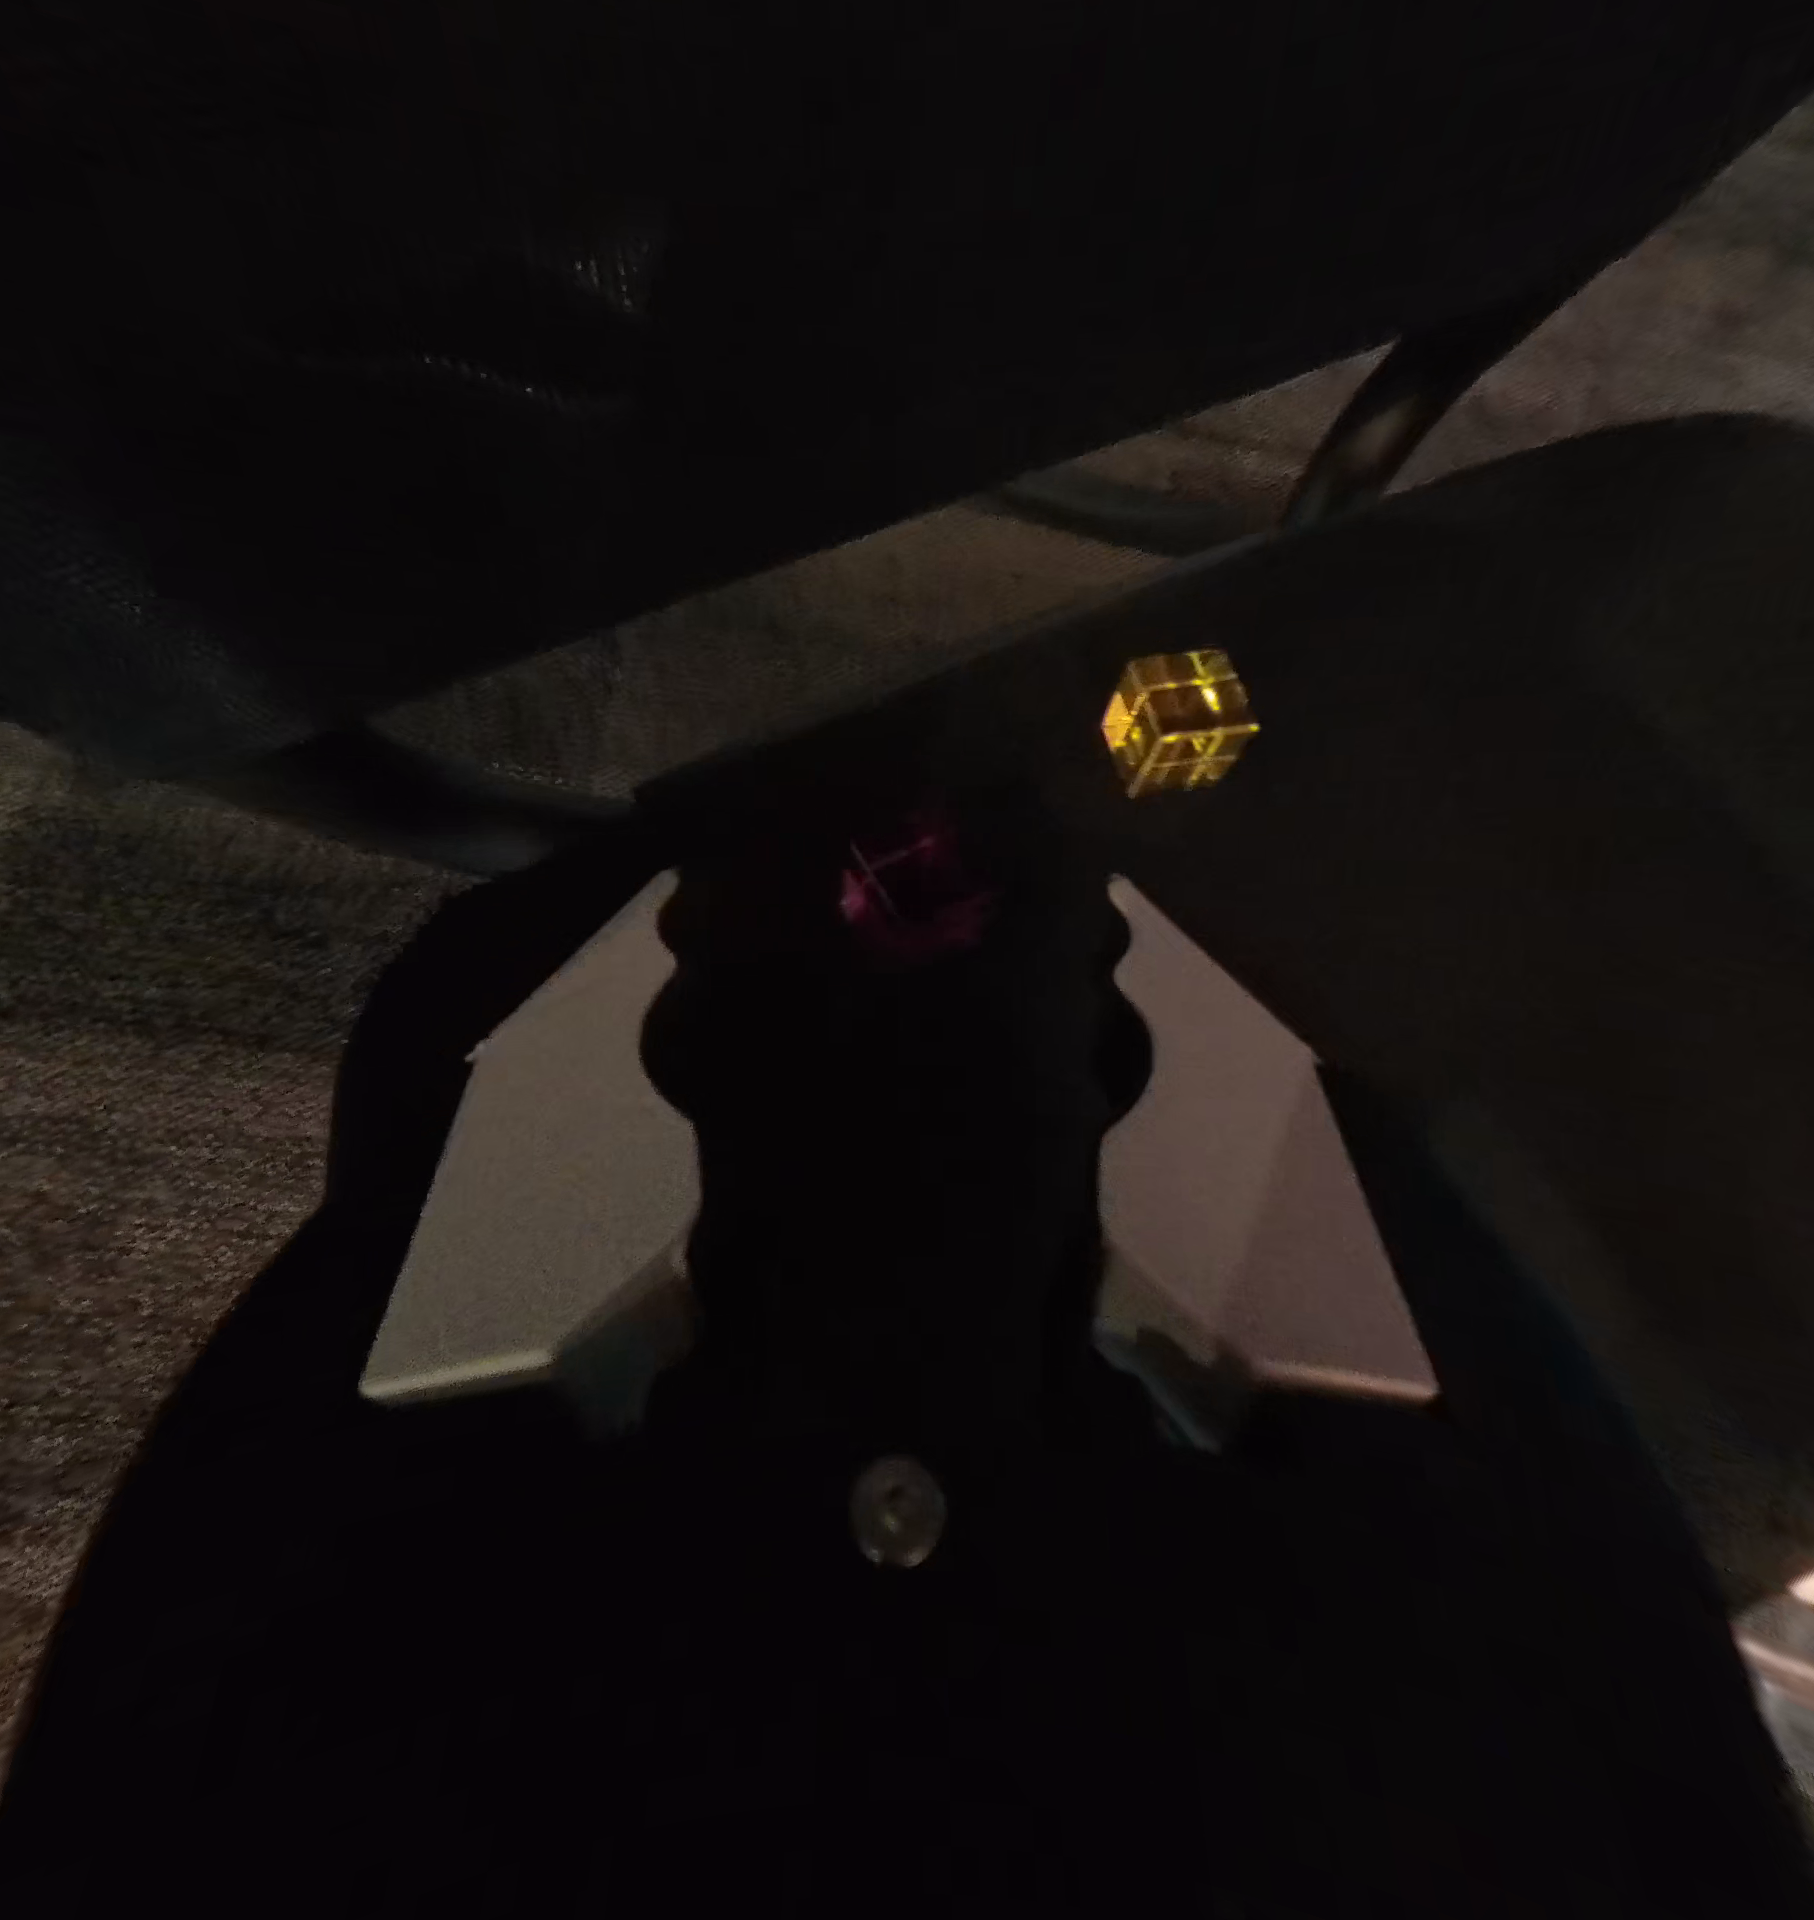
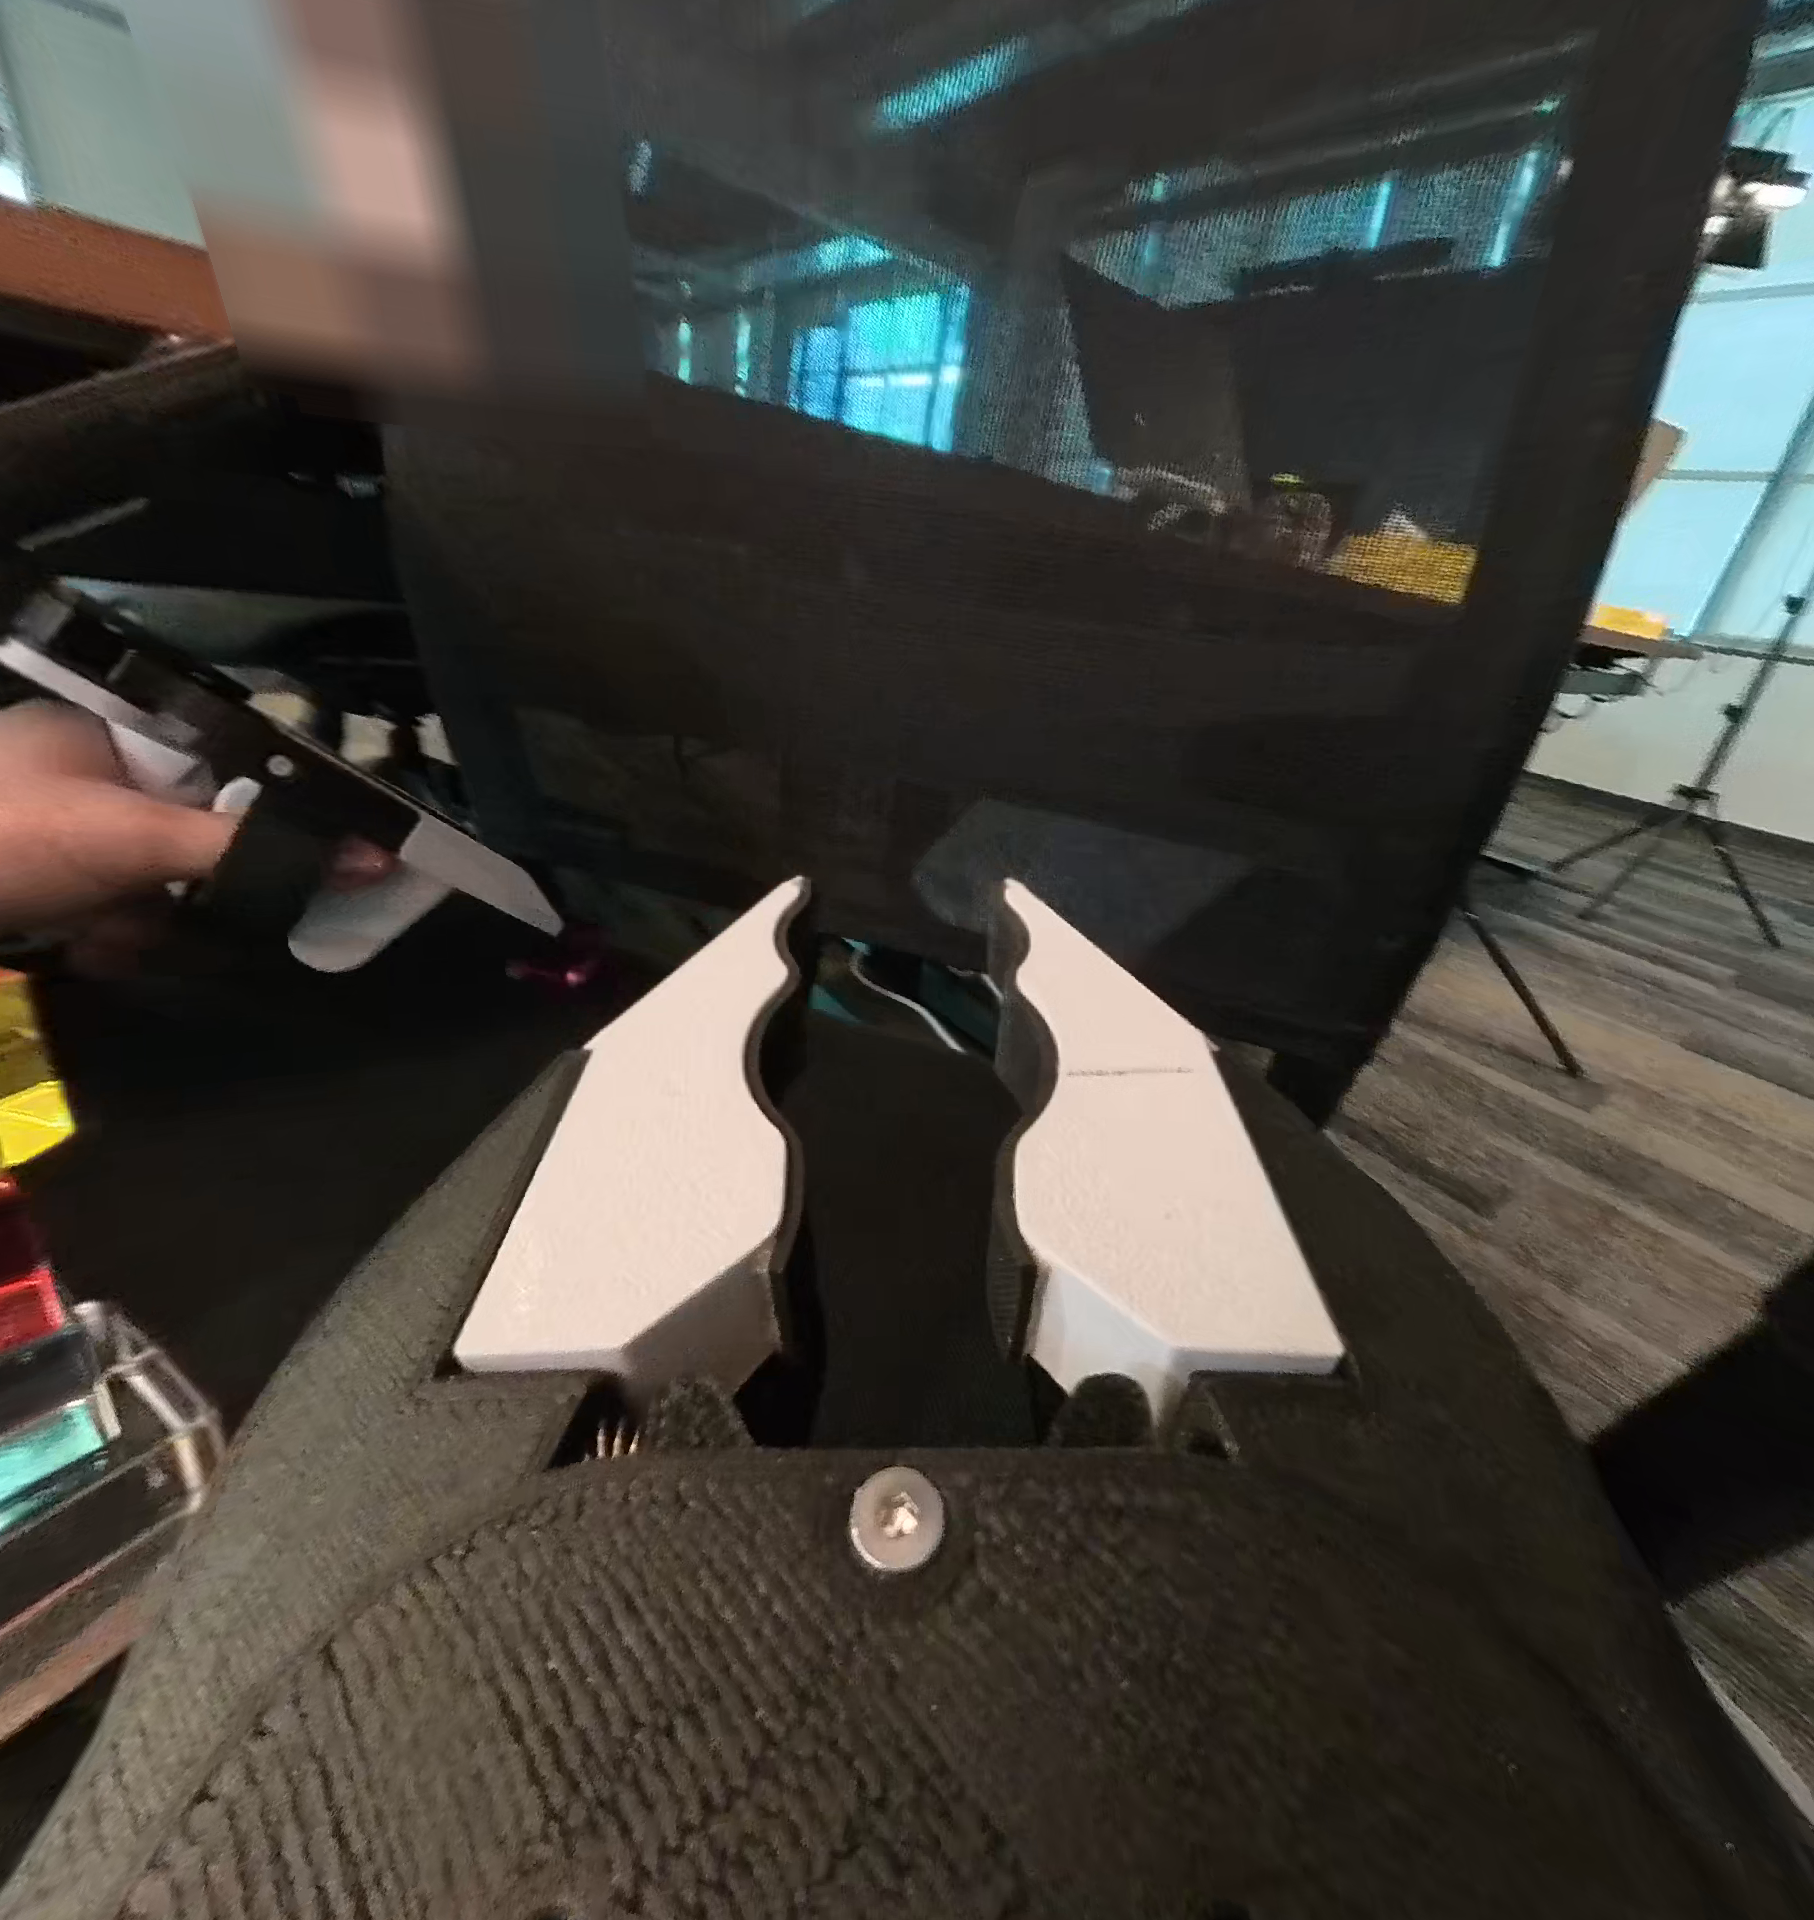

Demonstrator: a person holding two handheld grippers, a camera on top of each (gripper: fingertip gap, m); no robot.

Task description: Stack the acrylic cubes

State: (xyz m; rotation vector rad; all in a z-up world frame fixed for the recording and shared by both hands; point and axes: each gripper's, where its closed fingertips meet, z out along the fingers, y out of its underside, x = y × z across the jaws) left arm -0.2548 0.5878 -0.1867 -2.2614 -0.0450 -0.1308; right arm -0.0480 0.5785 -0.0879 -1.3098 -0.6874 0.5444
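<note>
Between my left hand-held gripper's (image 1: 887, 894) spread fingers a magenta cube (image 1: 908, 883) sits ungripped on the black chair seat (image 1: 1505, 831), a yellow cube (image 1: 1178, 720) beyond, while my right hand-held gripper (image 2: 905, 904) hovers part-open, empty.

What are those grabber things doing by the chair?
A person is holding two grabbers over a black chair seat. The left gripper is open around a small purple see-through cube lying on the seat, without pinching it. A yellow cube sits just off to its right. The right gripper is open with nothing in it, pointing at the mesh chair back.
</note>
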